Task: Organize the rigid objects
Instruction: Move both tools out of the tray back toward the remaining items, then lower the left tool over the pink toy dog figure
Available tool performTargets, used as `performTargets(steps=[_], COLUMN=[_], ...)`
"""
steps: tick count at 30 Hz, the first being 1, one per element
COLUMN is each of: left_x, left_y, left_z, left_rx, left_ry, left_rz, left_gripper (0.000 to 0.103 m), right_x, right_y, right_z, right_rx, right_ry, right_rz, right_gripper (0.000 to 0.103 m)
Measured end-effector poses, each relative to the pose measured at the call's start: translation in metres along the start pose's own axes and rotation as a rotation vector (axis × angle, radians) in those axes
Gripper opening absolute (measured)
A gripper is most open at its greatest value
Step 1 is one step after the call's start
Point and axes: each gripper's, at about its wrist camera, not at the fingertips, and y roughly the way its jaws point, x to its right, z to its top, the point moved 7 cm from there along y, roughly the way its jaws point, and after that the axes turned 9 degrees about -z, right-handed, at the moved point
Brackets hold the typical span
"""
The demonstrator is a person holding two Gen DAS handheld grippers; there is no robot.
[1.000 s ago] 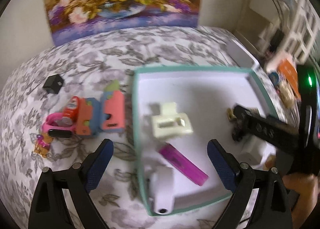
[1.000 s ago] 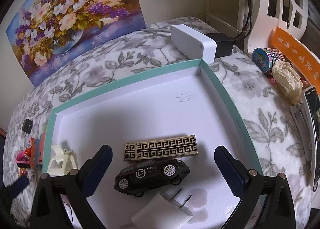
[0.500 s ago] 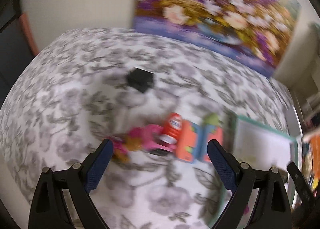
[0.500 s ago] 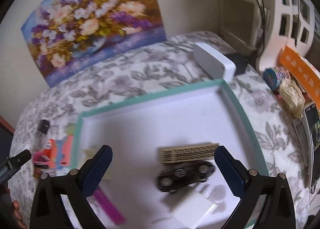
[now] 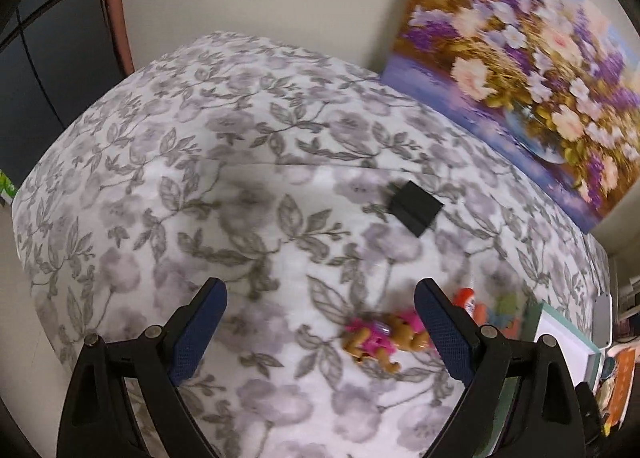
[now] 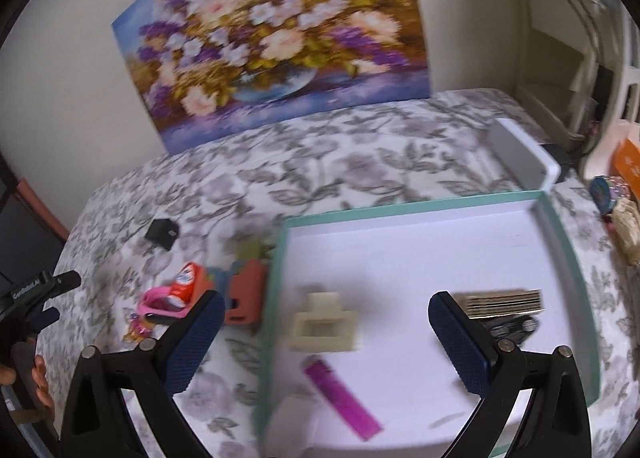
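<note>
Left wrist view — the left gripper has swung off the tray and now looks over the floral tablecloth toward its left end. Jaws released, wide apart, nothing between them. 1 s ago this camera looked straight down into the tray; now only a sliver of the teal-rimmed tray shows at the right edge. A small figure in pink and brown lies just inside the right finger, on the cloth. The red tube peeks out behind that finger. A black cube adapter sits well apart, nearer the painting.

Right wrist view — the right gripper has pulled up and back; the tray looks smaller than 1 s ago. Jaws released, empty. Inside the tray: cream plastic piece near the left rim, purple lighter near the front, patterned box and black toy car toward the right rim. Loose outside the left rim: orange block, pink watch.

Reading: the left tool looks to be lining up on the loose pile, likely the figure. Several pieces remain outside the tray.
</note>
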Motion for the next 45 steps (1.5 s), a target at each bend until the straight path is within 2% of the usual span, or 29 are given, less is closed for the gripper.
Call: performTargets(steps=[8,13,17,23,27,33,36,40,45], left_x=[-0.026,-0.023,-0.015,-0.004,0.003,0.01,0.014,0.019,0.028], left_y=[0.021,0.035,0.043,0.056,0.061,0.067,0.07,0.073,0.075], left_z=[-0.002,-0.01,-0.017,-0.026,-0.03,-0.036,-0.039,-0.045,-0.052], left_rx=[-0.071,-0.129,-0.165,-0.211,-0.234,-0.258,-0.267,-0.285,-0.298], left_ry=[-0.024,-0.036,0.001,0.005,0.024,0.063,0.088,0.106,0.153], left_rz=[0.028,-0.011,-0.019,-0.068,-0.089,-0.108,-0.109,-0.124,-0.122], left_gripper=[0.095,0.095,0.095,0.095,0.095,0.095,0.095,0.095,0.095], right_x=[-0.062,-0.099,-0.117,-0.115,-0.109,-0.111,-0.116,-0.111,-0.108], right_y=[0.017,0.028,0.034,0.045,0.055,0.066,0.068,0.066,0.059], right_z=[-0.013,-0.021,-0.022,-0.013,-0.012,-0.01,-0.012,-0.012,-0.01], right_rx=[-0.05,-0.086,-0.104,-0.159,-0.221,-0.299,-0.31,-0.307,-0.303], right_ry=[-0.079,-0.119,-0.132,-0.049,-0.029,0.064,0.058,0.024,0.018], right_rz=[0.038,0.066,0.078,0.074,0.004,0.023,0.039,-0.017,-0.007], right_gripper=[0.103,0.103,0.103,0.103,0.103,0.103,0.103,0.103,0.103])
